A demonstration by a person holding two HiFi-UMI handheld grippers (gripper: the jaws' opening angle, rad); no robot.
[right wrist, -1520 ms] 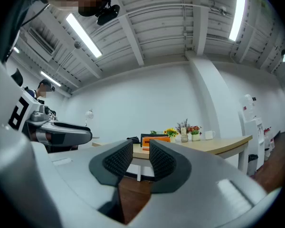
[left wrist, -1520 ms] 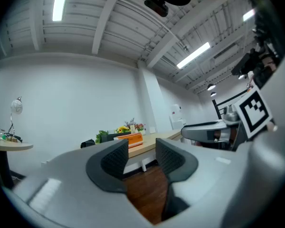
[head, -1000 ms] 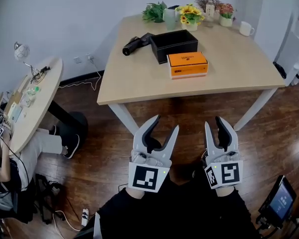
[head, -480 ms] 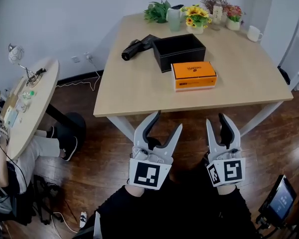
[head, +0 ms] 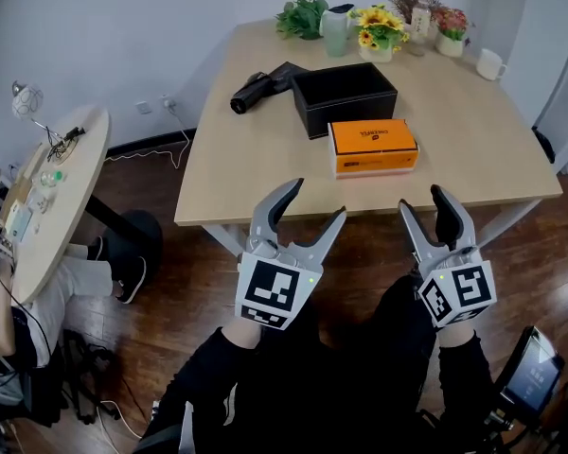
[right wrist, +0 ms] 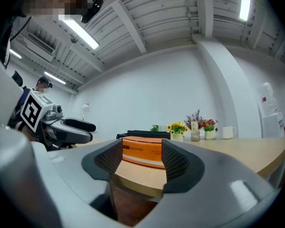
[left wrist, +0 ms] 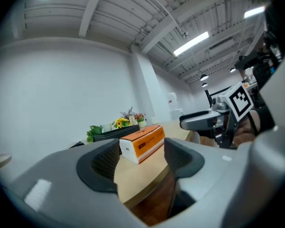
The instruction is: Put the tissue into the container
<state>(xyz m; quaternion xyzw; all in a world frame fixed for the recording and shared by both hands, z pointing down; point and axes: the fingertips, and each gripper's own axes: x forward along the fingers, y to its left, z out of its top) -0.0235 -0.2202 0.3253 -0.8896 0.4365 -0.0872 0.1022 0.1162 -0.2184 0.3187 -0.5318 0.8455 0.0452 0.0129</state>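
An orange tissue box (head: 373,147) lies on the wooden table (head: 256,173), just in front of a black open container (head: 345,97). My left gripper (head: 316,200) and right gripper (head: 423,201) are held level at the table's near edge, short of the box. Both have just been opening and stand open with nothing between the jaws. In the left gripper view the tissue box (left wrist: 143,144) shows beyond the left gripper (left wrist: 141,158), with the container (left wrist: 111,136) behind it. In the right gripper view the tissue box (right wrist: 142,151) sits straight ahead of the right gripper (right wrist: 141,163).
A black torch-like object (head: 251,88) lies left of the container. Plants, flowers (head: 379,28) and a white mug (head: 490,62) line the far edge. A round side table (head: 57,187) with a seated person is at the left. A tablet (head: 530,372) stands on the floor at the right.
Both grippers have moved forward up to the table's near edge. The jaws of each have spread wider apart. The table and box now look closer.
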